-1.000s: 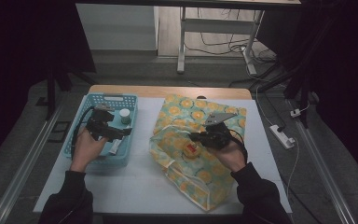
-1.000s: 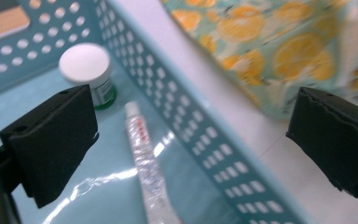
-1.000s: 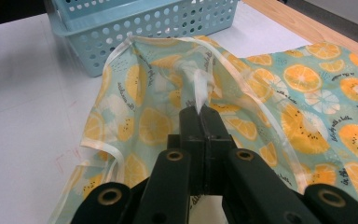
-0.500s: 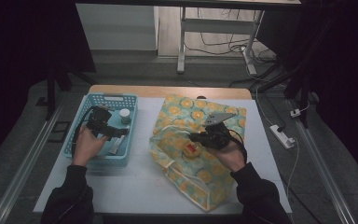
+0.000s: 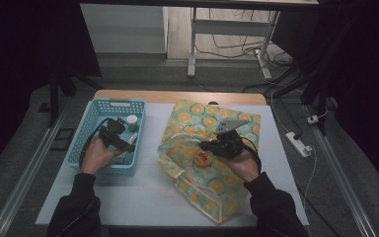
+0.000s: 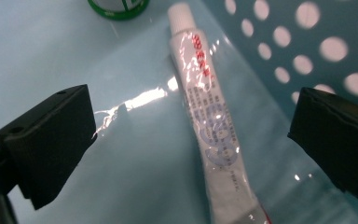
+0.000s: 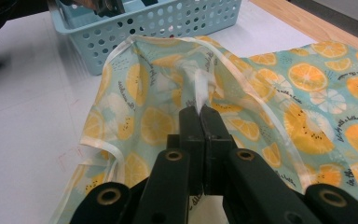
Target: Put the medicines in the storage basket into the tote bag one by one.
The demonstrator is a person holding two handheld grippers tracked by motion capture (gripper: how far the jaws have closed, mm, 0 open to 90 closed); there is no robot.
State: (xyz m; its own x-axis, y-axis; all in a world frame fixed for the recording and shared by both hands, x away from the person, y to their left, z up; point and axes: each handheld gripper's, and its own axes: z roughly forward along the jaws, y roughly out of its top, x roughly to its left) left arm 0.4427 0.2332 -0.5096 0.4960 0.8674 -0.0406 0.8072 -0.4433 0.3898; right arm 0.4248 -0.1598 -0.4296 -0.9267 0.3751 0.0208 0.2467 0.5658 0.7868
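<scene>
A white tube (image 6: pixel 209 135) with red and blue print lies on the floor of the light-blue basket (image 5: pixel 86 126). My left gripper (image 6: pixel 193 123) is low inside the basket (image 6: pixel 335 56), open, one jaw on each side of the tube and not touching it. In the high view the left gripper (image 5: pixel 121 140) is over the basket's near half. My right gripper (image 7: pixel 199 112) is shut on the white handle strap (image 7: pixel 200 86) of the orange-print bag (image 7: pixel 317 112) and holds its mouth up. In the high view the right gripper (image 5: pixel 211 146) is above the bag (image 5: pixel 217 192). A round red-topped item (image 5: pixel 203 158) lies in the bag's mouth.
A green-rimmed round container (image 6: pixel 116 5) stands just past the tube's cap. A small white bottle (image 5: pixel 132 122) stands in the basket's far right. The white table (image 5: pixel 143 197) has bare room in front of the basket. A power strip (image 5: pixel 300 144) lies on the floor at the right.
My left hand has sunk lower into the basket, toward its floor. The right hand and the bag have kept still.
</scene>
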